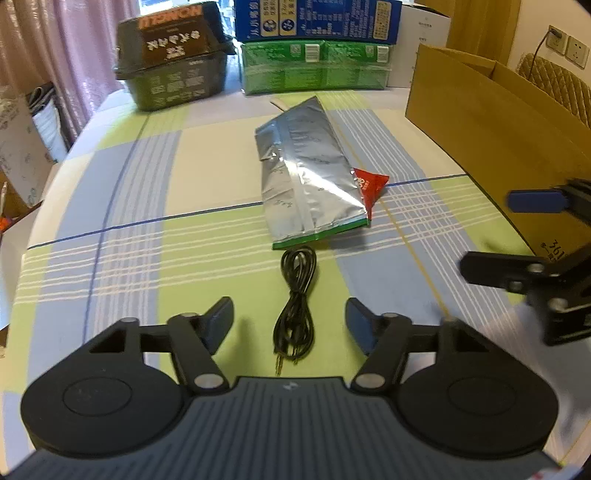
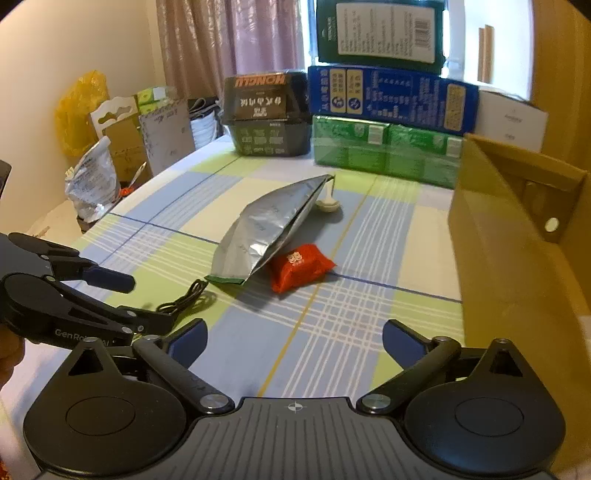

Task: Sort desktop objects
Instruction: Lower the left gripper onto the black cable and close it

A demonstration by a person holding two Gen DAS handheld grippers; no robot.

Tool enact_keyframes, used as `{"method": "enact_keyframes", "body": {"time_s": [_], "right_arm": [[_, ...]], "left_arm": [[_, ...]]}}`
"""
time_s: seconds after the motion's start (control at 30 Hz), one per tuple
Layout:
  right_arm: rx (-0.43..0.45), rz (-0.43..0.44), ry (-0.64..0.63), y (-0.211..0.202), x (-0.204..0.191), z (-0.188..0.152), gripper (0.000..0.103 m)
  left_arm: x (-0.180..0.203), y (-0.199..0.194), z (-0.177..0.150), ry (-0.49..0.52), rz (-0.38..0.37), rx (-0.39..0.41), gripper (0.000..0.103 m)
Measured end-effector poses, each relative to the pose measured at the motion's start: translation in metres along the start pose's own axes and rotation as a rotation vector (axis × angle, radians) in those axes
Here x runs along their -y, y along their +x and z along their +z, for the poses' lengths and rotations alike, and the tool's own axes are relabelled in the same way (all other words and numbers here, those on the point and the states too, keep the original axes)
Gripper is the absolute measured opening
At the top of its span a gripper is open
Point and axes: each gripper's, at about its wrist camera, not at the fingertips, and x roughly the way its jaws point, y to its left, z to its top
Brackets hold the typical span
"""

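A coiled black cable (image 1: 295,306) lies on the checked tablecloth, and my left gripper (image 1: 290,314) stands open with one finger on each side of it. Beyond it lies a silver foil bag (image 1: 306,173) with a red packet (image 1: 371,186) tucked under its right edge. In the right wrist view the foil bag (image 2: 264,232) leans over the red packet (image 2: 301,266), and a small white object (image 2: 328,204) sits behind the bag. My right gripper (image 2: 294,338) is open over bare cloth. The cable (image 2: 186,297) shows beside the left gripper (image 2: 144,301).
An open cardboard box (image 1: 498,129) stands along the right side of the table. At the back are a dark food tub (image 1: 173,55), green packs (image 1: 316,66) and a blue carton (image 1: 317,18). Bags and boxes (image 2: 110,147) crowd the floor to the left.
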Motion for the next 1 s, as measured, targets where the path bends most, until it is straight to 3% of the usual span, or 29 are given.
{"method": "enact_keyframes", "body": {"time_s": [0.1, 0.73, 0.9, 1.0], "right_arm": [[-0.013, 0.002, -0.013, 0.013, 0.001, 0.003, 0.090], [-0.033, -0.014, -0.032, 0.039, 0.006, 0.007, 0.090], [-0.037, -0.014, -0.051, 0.043, 0.005, 0.006, 0.089], [-0.031, -0.010, -0.071, 0.044, 0.004, 0.007, 0.088]], "left_arm": [[0.000, 0.012, 0.003, 0.015, 0.008, -0.014, 0.051], [-0.008, 0.026, 0.004, -0.033, -0.001, -0.036, 0.034], [-0.014, 0.028, 0.006, -0.063, -0.013, -0.030, 0.016], [-0.019, 0.027, 0.006, -0.085, -0.026, -0.026, 0.015]]}}
